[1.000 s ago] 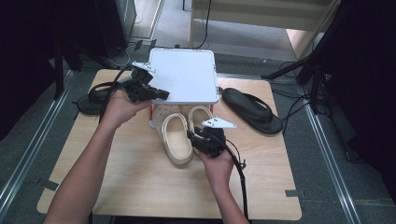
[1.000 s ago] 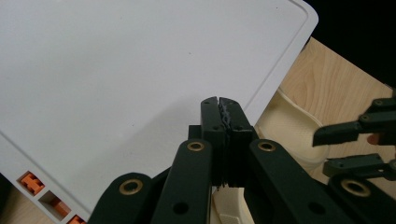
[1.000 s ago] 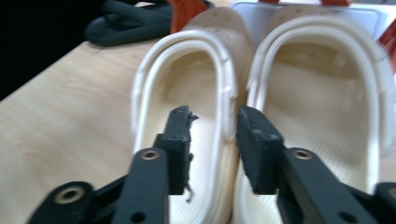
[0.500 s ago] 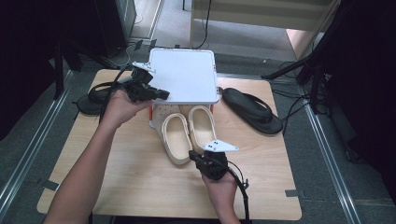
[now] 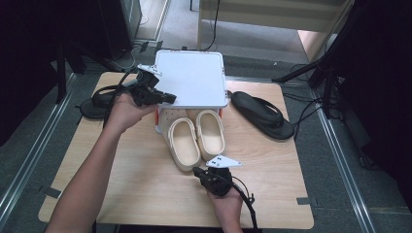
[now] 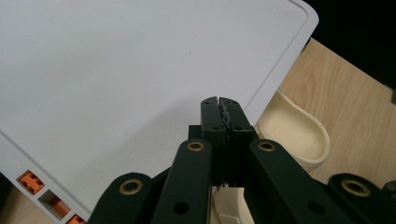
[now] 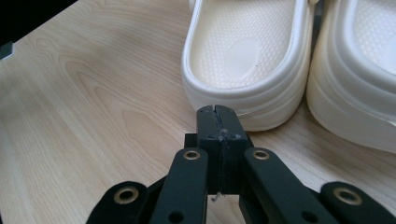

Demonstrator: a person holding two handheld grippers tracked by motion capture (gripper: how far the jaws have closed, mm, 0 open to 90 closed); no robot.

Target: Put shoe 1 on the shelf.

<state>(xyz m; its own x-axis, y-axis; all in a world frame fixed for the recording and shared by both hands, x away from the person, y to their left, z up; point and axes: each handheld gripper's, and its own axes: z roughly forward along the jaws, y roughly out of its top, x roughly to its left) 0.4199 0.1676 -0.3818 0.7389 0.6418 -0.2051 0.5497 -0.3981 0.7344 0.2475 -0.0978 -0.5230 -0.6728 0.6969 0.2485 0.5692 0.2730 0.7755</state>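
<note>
The pair of cream clogs (image 5: pixel 197 138) sits mid-bench, toes tucked under the raised white lid (image 5: pixel 192 80) of a box at twelve o'clock. The left tool (image 5: pixel 165 97) — jaws together, gripping nothing — props that lid at its nine o'clock edge. The right tool (image 7: pixel 217 114), jaws pressed together and empty, rests at six o'clock, just off the nearer clog's heel. Judged from here: the lid could slip off the closed jaws and drop on the clogs, since it is only propped, not clamped. No brand or lettering is readable anywhere.
</note>
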